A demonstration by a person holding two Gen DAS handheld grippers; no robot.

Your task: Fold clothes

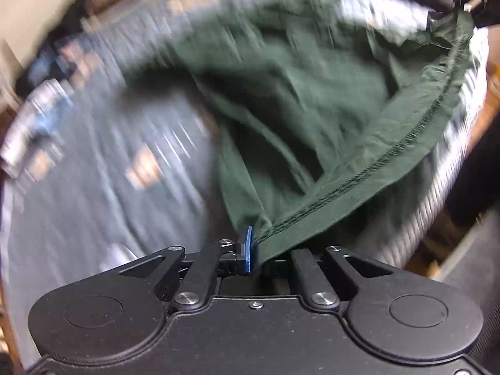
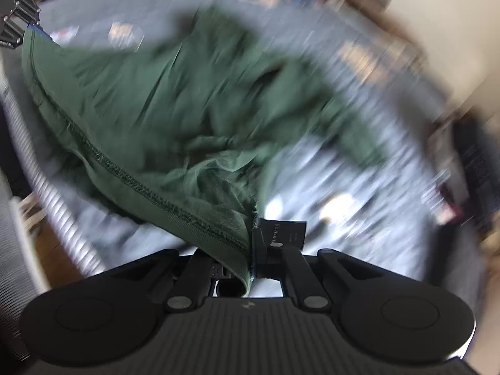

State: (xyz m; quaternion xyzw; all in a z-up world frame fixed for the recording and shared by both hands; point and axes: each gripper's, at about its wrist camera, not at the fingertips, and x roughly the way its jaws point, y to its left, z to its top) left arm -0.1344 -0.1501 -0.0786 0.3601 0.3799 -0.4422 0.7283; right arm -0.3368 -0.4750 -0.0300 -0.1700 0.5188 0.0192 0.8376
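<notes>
A dark green garment [image 1: 297,93] hangs stretched between both grippers over a grey patterned surface [image 1: 93,203]. My left gripper [image 1: 254,250] is shut on one corner of its stitched hem. The hem runs up to the right gripper [image 1: 475,3], seen at the top right corner. In the right wrist view my right gripper [image 2: 251,250] is shut on the other hem corner of the green garment [image 2: 172,100], beside a black label [image 2: 286,231]. The left gripper [image 2: 18,22] shows at the top left there. Both views are motion-blurred.
The grey patterned surface [image 2: 359,172] has a ribbed white edge [image 1: 415,212], also seen in the right wrist view as the ribbed edge [image 2: 56,212]. Wooden floor [image 2: 59,256] lies beyond it. Blurred dark objects [image 2: 478,162] stand at the far side, by a pale wall [image 2: 437,15].
</notes>
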